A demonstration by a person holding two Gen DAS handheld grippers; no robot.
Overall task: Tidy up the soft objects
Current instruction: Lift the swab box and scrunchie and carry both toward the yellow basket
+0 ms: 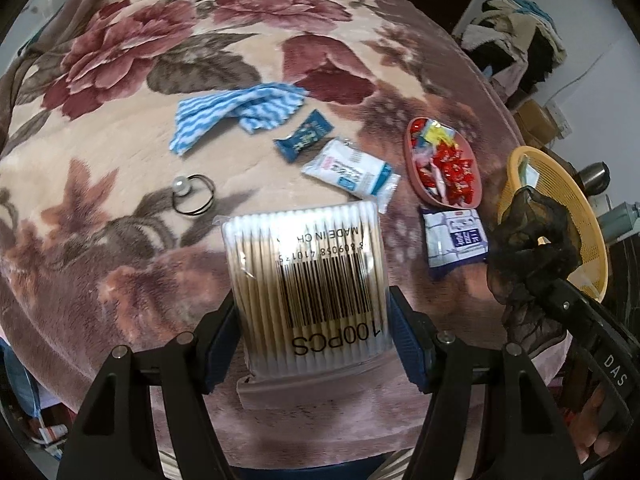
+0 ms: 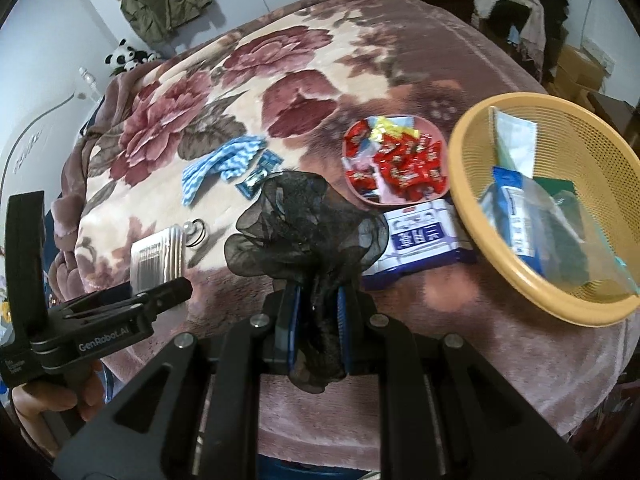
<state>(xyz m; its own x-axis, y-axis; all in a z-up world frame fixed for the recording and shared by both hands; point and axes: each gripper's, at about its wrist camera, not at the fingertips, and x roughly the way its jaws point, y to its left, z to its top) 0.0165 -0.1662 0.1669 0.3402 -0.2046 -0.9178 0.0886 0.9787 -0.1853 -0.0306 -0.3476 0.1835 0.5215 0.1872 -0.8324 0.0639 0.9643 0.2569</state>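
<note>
Black sheer scrunchie (image 2: 308,216) ruffled, crumpled, pinched in right hand-held gripper (image 2: 316,320).

"100PCS" on cotton swab pack (image 1: 308,276)

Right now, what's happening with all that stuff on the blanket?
A person is tidying with a grabber in each hand. The left tool is clamped on a pack of cotton swabs, held above the blanket. The right tool is shut on a black scrunchie, not far from the yellow basket, which already holds a few packets. A blue cloth, a hair tie, some packets and a candy dish lie on the blanket.
</note>
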